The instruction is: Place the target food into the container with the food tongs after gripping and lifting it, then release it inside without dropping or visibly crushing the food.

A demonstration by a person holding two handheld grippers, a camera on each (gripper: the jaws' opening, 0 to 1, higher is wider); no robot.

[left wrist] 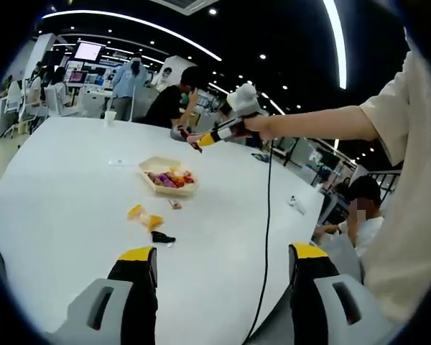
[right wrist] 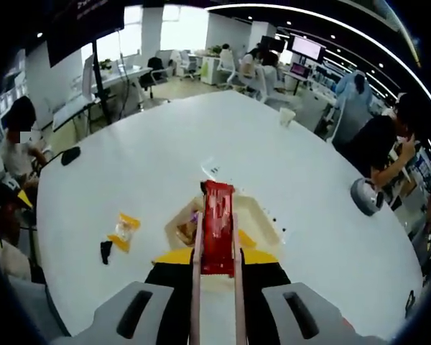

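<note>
My right gripper (right wrist: 218,260) is shut on a pair of pale food tongs (right wrist: 196,287). The tongs pinch a red snack packet (right wrist: 218,223), which hangs above the beige container (right wrist: 262,215). In the left gripper view the container (left wrist: 167,165) sits mid-table with several coloured snacks inside. A person's arm holds the right gripper (left wrist: 226,131) up and to the right of the container, with the red packet (left wrist: 194,142) at the tongs' tip. My left gripper (left wrist: 223,262) is open and holds nothing, low over the near table.
A yellow packet (left wrist: 144,215) and a small black item (left wrist: 162,237) lie on the white table (left wrist: 65,194) in front of the container. A black cable (left wrist: 267,230) hangs from the right gripper. A cup (right wrist: 286,116) stands far off. People sit around the table's edge.
</note>
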